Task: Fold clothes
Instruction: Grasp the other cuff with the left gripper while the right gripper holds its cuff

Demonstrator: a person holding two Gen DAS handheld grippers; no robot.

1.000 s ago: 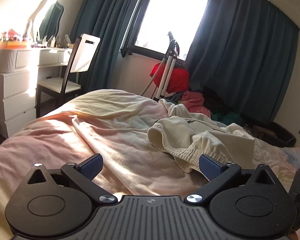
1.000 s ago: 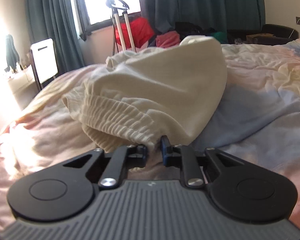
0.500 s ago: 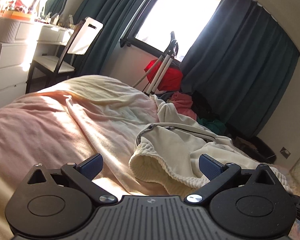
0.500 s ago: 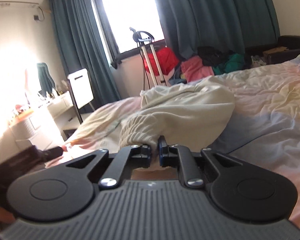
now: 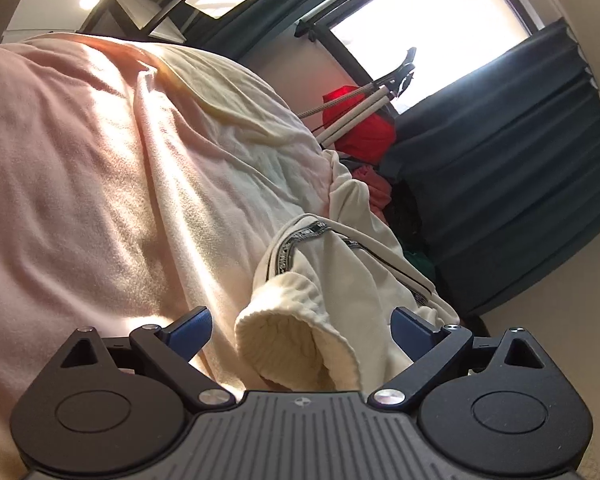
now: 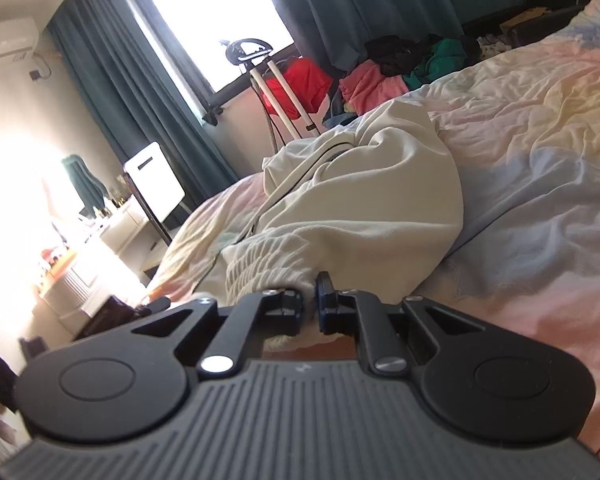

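Observation:
Cream sweatpants [image 5: 340, 280] with a black-and-white side stripe lie crumpled on the pink bedspread [image 5: 80, 180]. My left gripper [image 5: 300, 326] is open, and the ribbed waistband edge sits between its blue fingers without being pinched. In the right wrist view my right gripper [image 6: 310, 304] is shut on the ribbed waistband of the same sweatpants [image 6: 360, 208], which trail away across the bed [image 6: 540, 160].
A window with dark teal curtains [image 6: 340, 12] is behind the bed. A clothes pile [image 6: 380, 76] and a garment steamer pole [image 6: 276, 92] stand by it. A white chair [image 6: 156, 176] and a white dresser [image 6: 76, 280] are to the left.
The left gripper has tilted and closed in on the waistband, which now lies between its open fingers. The right gripper stays shut on the waistband and has rolled and lifted slightly.

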